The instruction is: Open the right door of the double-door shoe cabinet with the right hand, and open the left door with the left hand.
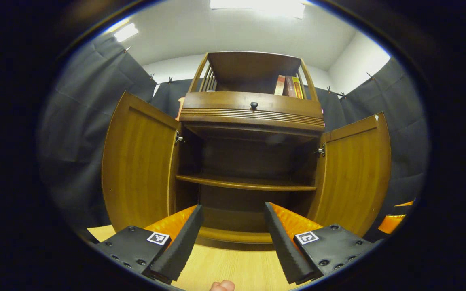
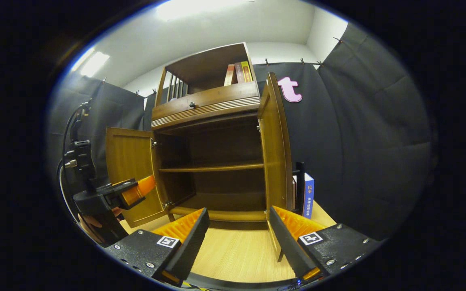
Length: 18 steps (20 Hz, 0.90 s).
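A brown wooden shoe cabinet (image 1: 251,111) stands on a light wooden table, both doors swung wide. In the left gripper view the left door (image 1: 138,161) and right door (image 1: 356,169) flank a bare inner shelf (image 1: 245,184). My left gripper (image 1: 233,238) is open, a short way in front of the cabinet's base, holding nothing. In the right gripper view my right gripper (image 2: 237,238) is open and holds nothing, close before the right door (image 2: 275,149). The left gripper (image 2: 136,192), held by a hand, hovers by the left door (image 2: 130,169).
Books (image 1: 289,85) stand in the cabinet's top niche above a drawer with a dark knob (image 1: 253,105). A blue book (image 2: 308,194) stands behind the right door. Black cloth walls surround the table (image 2: 237,254).
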### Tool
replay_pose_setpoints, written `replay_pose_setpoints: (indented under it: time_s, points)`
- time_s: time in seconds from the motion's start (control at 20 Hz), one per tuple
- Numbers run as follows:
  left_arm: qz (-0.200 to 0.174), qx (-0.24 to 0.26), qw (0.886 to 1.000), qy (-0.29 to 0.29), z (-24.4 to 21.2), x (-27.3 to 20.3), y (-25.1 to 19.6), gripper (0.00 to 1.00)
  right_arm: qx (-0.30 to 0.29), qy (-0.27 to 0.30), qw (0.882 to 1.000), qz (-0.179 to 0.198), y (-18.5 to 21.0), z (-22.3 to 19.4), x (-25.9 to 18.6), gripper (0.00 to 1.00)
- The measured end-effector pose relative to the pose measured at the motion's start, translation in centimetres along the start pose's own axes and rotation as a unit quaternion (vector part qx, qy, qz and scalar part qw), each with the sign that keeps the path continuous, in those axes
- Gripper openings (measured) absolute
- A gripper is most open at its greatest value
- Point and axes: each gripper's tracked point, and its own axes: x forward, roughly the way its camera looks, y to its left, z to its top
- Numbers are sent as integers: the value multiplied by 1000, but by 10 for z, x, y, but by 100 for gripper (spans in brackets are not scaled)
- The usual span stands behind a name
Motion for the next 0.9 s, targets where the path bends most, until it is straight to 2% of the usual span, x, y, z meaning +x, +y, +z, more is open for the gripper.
replay_pose_setpoints:
  time_s: [0.1, 0.35, 0.9]
  points:
    - [14, 10, 1000, 8, -5, 4, 5, 96, -4, 3, 1000, -10, -5, -3, 4, 92]
    - [9, 17, 1000, 1, 1, 7, 3, 99, 6, 15, 1000, -3, -3, -14, 10, 92]
    - [11, 25, 1000, -13, 9, -2, 8, 96, 2, 11, 1000, 11, 9, -13, 10, 92]
